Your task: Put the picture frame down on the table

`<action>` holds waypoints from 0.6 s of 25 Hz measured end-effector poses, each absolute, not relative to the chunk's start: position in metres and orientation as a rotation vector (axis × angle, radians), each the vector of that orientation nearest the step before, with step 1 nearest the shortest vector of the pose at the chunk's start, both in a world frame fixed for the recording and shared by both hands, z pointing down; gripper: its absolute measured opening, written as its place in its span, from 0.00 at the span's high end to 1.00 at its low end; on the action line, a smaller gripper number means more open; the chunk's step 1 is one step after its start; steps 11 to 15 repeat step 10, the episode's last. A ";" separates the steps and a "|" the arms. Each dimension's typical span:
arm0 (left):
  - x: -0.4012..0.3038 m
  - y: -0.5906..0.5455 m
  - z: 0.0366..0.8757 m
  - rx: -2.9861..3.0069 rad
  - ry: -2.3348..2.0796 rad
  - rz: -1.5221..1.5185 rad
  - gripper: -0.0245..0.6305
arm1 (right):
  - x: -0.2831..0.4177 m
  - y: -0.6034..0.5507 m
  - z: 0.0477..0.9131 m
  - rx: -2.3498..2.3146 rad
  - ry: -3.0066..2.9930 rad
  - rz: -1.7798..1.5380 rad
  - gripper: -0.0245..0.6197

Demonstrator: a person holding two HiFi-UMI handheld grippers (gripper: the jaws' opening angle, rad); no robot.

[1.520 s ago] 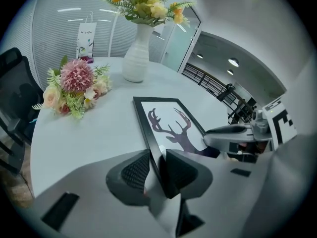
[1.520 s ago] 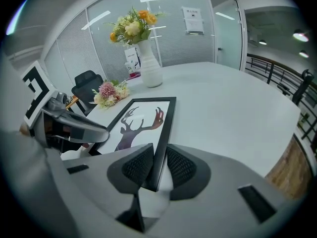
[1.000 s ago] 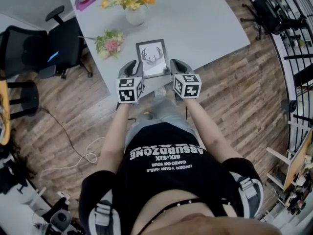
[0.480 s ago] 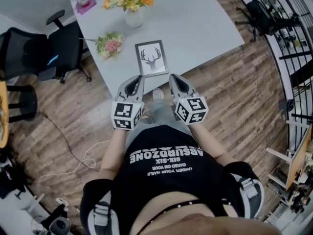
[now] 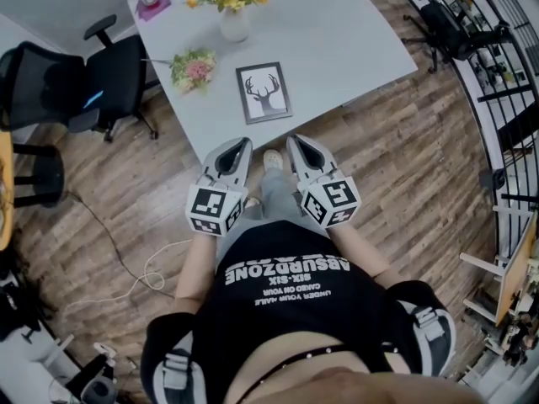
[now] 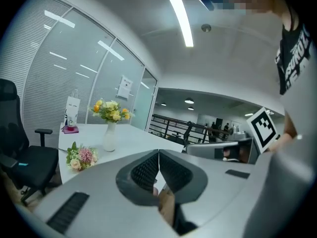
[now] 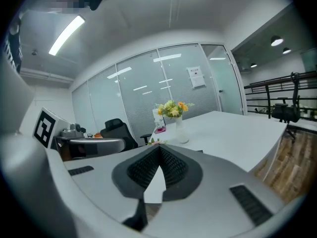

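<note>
Near the front edge of the grey counter (image 5: 337, 32), the picture frame (image 5: 264, 93) is lying flat with its deer print facing up, its lower edge sitting just inside the rim and nothing touching it. Both tools are hanging short of that edge, over the wood floor (image 5: 396, 158) and close to the person's body. The left tongs (image 5: 239, 147) and the right tongs (image 5: 296, 144) are pointing toward the frame but staying apart from it. Each pair is sitting pressed together at the tips with nothing between the ribbed pads, as each gripper view is showing plainly. To the frame's left, 1 small bouquet (image 5: 193, 67) is resting on the counter, and 1 white vase of yellow and orange flowers (image 5: 233, 23) is standing farther back; neither is crowding the frame. To my eye the putting-down step is looking finished, since the frame is bearing fully on the counter and both tongs are empty. What is coming next is calling for little: keeping the 2 tools clear so the frame is not getting nudged toward the rim.
</note>
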State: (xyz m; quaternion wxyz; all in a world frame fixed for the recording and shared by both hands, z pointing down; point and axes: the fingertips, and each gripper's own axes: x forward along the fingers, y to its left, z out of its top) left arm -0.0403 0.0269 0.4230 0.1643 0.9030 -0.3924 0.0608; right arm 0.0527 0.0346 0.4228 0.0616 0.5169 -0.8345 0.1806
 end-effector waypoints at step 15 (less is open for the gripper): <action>-0.040 0.073 0.399 2.655 -1.059 0.101 0.93 | 0.034 0.080 0.418 1.514 -2.582 0.553 0.94</action>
